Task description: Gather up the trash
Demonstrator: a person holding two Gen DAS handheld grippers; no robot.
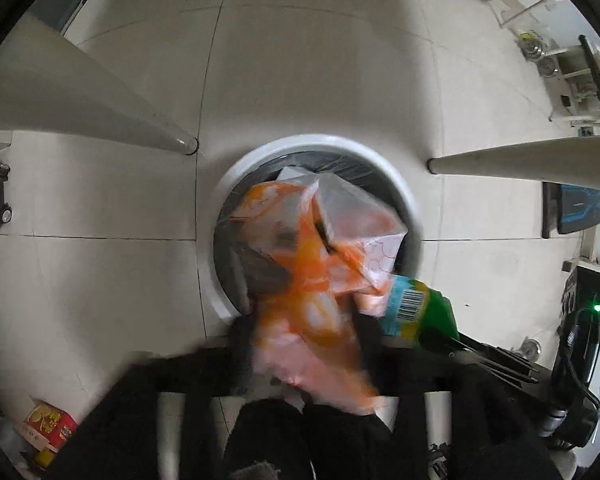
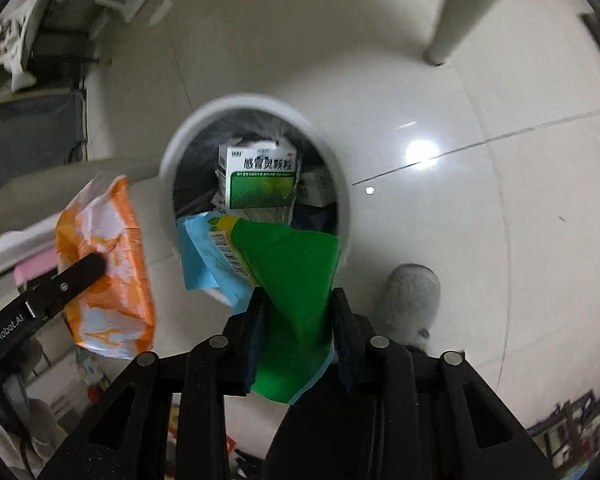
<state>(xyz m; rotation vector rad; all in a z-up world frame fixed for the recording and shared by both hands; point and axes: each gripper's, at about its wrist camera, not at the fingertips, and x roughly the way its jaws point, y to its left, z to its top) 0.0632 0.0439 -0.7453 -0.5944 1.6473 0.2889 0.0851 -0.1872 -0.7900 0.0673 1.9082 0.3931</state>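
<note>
the left gripper (image 1: 300, 328) has its jaws clenched on an orange and white wrapper (image 1: 300, 264), blurred, hanging over the near rim of the white trash bin (image 1: 236, 176) on the tiled floor (image 1: 300, 60). the right gripper (image 2: 298, 312) has its jaws grasping a green and blue packet (image 2: 296, 276) with a barcode, held at the bin's near edge, just right of the orange wrapper. inside the bin a green and white medicine box (image 2: 260, 176) lies on other rubbish. a grey slipper (image 2: 412, 304) sits right of the bin.
</note>
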